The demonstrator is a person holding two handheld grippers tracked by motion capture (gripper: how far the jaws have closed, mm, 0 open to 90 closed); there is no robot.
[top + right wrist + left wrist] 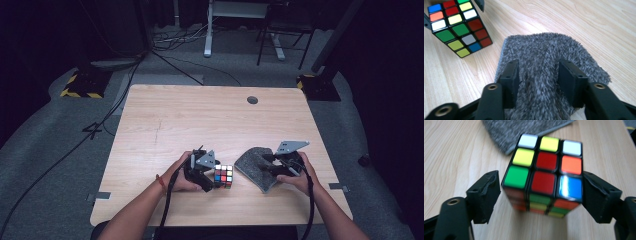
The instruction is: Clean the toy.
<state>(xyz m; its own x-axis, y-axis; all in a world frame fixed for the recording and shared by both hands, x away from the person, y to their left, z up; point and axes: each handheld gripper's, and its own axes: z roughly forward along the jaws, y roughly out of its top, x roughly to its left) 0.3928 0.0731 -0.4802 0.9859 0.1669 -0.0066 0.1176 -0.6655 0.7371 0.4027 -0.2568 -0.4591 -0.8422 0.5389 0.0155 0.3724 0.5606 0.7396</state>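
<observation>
A scrambled Rubik's cube (223, 176) stands on the wooden table (200, 115) near its front edge. My left gripper (214, 176) is open, one jaw on each side of the cube (544, 180). The right jaw touches the cube's side, while a thin gap shows at the left jaw. A fuzzy grey cloth (255, 165) lies to the right of the cube. My right gripper (267, 167) is shut on a raised fold of that cloth (541, 47). The cube (459, 25) also appears at the upper left of the right gripper view.
A round cable hole (252, 100) sits near the table's far edge. Bare wood stretches across the far half of the table. Beyond it are cables on the grey floor and metal stand legs (207, 50).
</observation>
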